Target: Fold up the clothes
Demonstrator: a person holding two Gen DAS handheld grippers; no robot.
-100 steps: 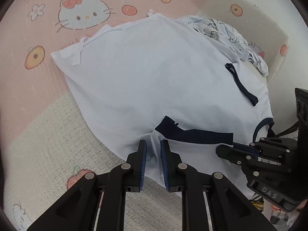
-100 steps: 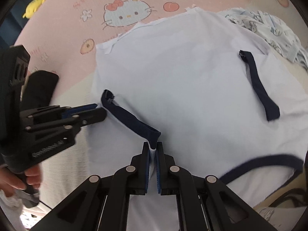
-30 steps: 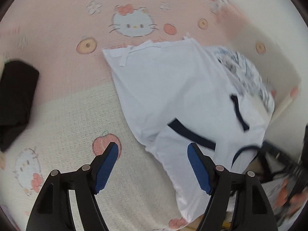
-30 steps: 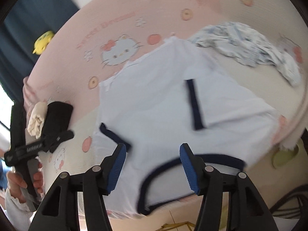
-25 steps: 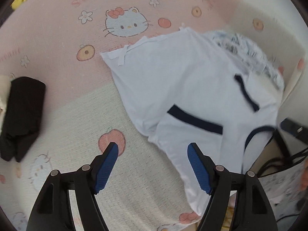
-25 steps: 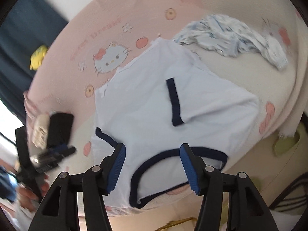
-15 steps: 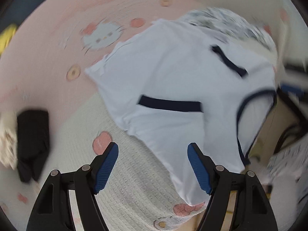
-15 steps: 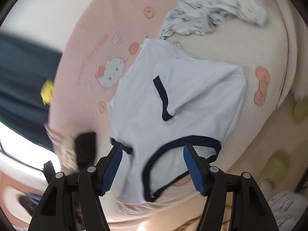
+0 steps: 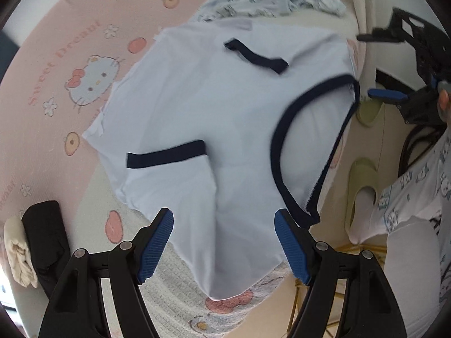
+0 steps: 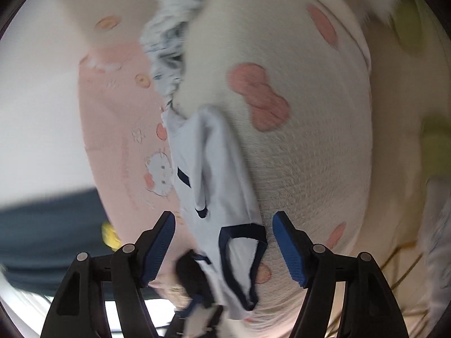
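**Both grippers let go of the shirt and lift away**

A pale blue T-shirt (image 9: 214, 129) with navy trim lies spread on a pink and cream cartoon-cat blanket (image 9: 70, 64), both sleeves folded inward, likely ready for the next fold. The left gripper (image 9: 224, 246) hangs above it, jaws wide apart and empty. The right gripper (image 10: 224, 246) is likewise spread and empty. Three seconds earlier both pinched the sleeve folds; now they have released and risen. A patterned garment (image 9: 267, 0) lies beyond.

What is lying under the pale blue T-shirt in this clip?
The pale blue T-shirt lies spread on a pink and cream Hello Kitty blanket, with its collar end hanging past the edge. Behind it sits a crumpled printed garment. Whatever the shirt covers is hidden.
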